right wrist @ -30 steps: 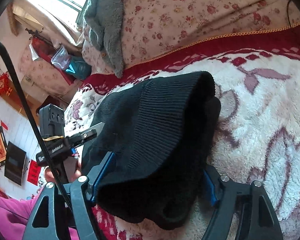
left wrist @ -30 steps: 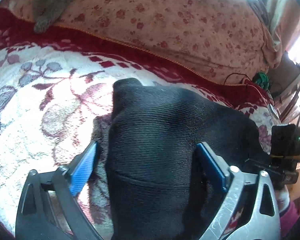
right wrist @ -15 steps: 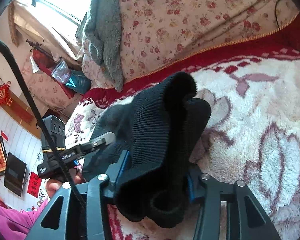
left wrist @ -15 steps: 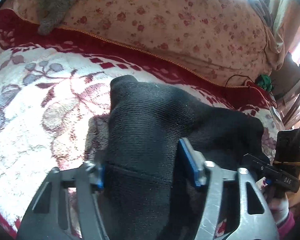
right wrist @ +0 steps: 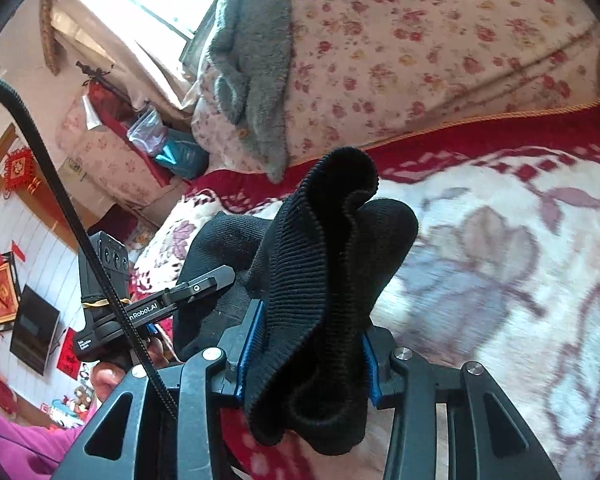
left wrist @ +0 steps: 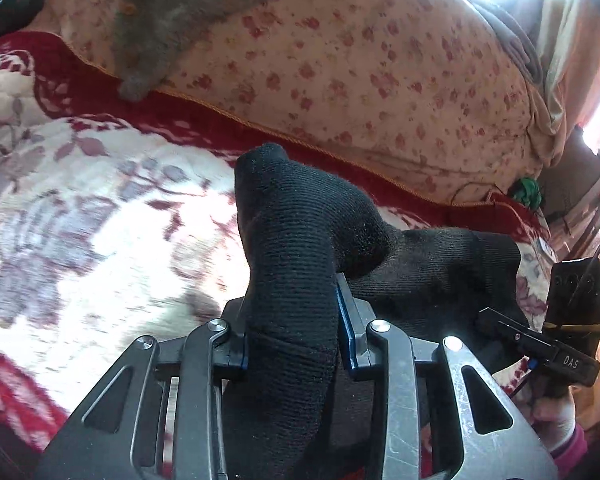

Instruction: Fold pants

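Pants lower end hidden behind gripper; blanket perhaps motion-blurred.

There is one pair of black pants. There are two grippers, the left gripper and the right gripper. There is one fluffy blanket with flowers on it, one big flowery quilt, one grey fuzzy cloth, and one green thing.

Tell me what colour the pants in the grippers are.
Black, a ribbed knit; the pants show best in the right wrist view.
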Available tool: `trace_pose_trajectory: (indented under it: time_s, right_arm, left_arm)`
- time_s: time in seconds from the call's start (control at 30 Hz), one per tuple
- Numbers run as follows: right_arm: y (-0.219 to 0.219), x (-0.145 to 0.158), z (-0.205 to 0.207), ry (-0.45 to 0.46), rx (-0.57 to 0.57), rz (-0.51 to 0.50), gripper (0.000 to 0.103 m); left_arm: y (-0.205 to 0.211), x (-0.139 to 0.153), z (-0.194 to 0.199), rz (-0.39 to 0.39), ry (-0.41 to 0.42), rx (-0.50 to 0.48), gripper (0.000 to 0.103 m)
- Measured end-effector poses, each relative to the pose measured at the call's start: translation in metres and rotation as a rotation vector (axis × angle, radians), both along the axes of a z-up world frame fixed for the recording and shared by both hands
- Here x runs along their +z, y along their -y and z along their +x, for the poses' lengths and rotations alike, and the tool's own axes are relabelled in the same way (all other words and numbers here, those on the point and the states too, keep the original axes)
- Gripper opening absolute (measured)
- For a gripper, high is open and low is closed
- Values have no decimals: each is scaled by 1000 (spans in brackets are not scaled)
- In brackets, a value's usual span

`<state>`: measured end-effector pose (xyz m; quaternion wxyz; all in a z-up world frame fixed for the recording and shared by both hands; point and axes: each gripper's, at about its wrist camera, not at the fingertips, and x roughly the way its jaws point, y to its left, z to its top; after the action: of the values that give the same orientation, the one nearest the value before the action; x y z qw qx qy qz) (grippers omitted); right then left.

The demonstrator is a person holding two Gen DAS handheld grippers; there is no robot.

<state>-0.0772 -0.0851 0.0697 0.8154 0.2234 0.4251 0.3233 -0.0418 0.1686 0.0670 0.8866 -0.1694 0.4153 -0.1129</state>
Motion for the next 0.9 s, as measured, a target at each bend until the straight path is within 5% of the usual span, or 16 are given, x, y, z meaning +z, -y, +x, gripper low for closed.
trace_pose_trajectory:
  time_s: [0.57,0.9]
  right_arm:
    - [-148,7,48,15,181,29,41]
    - [-210,-28,78,-52,234,40,41]
  left_arm:
    - [-141,23,-17,29,45,240,31]
    - [-202,-8,-11,-28,-34,348,31]
